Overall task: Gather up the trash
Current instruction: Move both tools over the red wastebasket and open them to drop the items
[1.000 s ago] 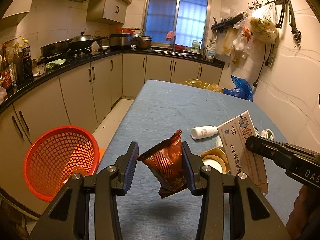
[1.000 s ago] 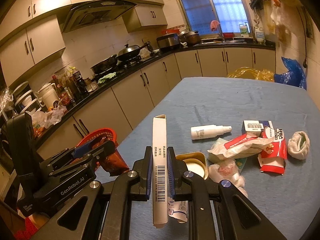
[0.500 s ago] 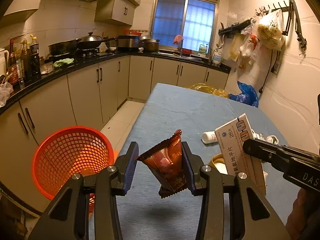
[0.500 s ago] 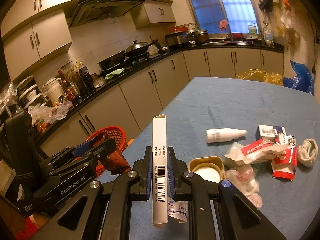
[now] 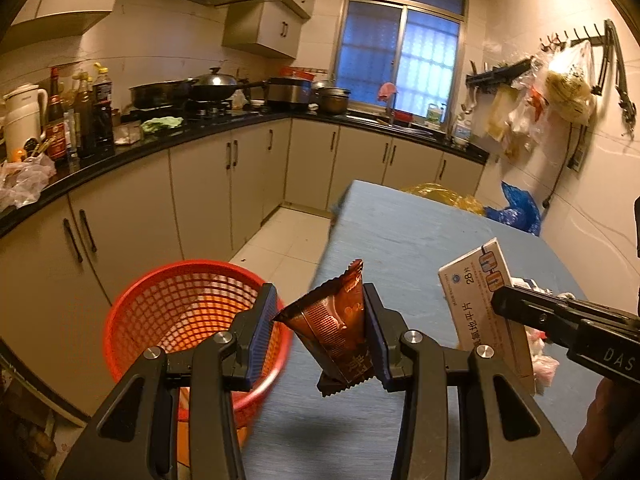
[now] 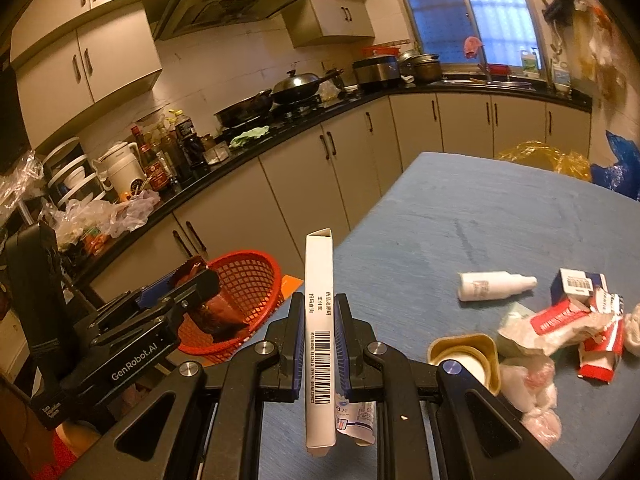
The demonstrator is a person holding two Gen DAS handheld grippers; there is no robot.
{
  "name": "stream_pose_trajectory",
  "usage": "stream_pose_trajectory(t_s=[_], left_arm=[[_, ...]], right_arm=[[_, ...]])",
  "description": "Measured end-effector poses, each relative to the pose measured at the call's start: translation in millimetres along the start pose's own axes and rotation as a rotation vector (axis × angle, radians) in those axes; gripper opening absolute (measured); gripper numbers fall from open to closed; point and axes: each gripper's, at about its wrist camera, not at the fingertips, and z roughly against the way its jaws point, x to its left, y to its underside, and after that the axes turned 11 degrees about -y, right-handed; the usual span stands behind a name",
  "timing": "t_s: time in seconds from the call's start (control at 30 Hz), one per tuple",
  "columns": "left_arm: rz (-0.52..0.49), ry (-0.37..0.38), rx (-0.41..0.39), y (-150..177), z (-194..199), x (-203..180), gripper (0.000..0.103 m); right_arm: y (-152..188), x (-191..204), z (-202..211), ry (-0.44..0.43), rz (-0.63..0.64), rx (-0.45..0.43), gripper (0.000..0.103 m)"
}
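Both claws have moved closer to the red basket (image 5: pixel 192 320). Left claw (image 5: pixel 320 340) squeezes the brown wrapper (image 5: pixel 336 328), just beside the rim. Right claw (image 6: pixel 318 344) pinches the white box (image 6: pixel 319 320) tight over the blue table (image 6: pixel 480 216). Next, I think, hold the wrapper over the basket and let go.

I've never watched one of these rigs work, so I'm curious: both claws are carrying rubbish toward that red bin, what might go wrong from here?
1. The brown snack wrapper sits crooked in the left gripper, against one jaw only; it might slip out before reaching the red basket.
2. The right gripper pinches the tall medicine box near its lower half, so the box could tip or twist.
3. The basket stands on the floor beside the table edge; a drop could miss.
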Motion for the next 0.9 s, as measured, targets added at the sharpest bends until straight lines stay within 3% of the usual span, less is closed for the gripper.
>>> stream_pose_trajectory(t_s=[0.37,0.9], left_arm=[[0.067,-0.105,-0.017,-8.4,-1.8,57.4,0.041],[0.131,-0.180,0.061,7.0,-33.6,105.6,0.041]], right_arm=[[-23.6,31.6,-36.0,-0.059,0.038,0.030,0.015],[-48.5,70.3,-119.7,-0.164,0.031,0.100,0.015]])
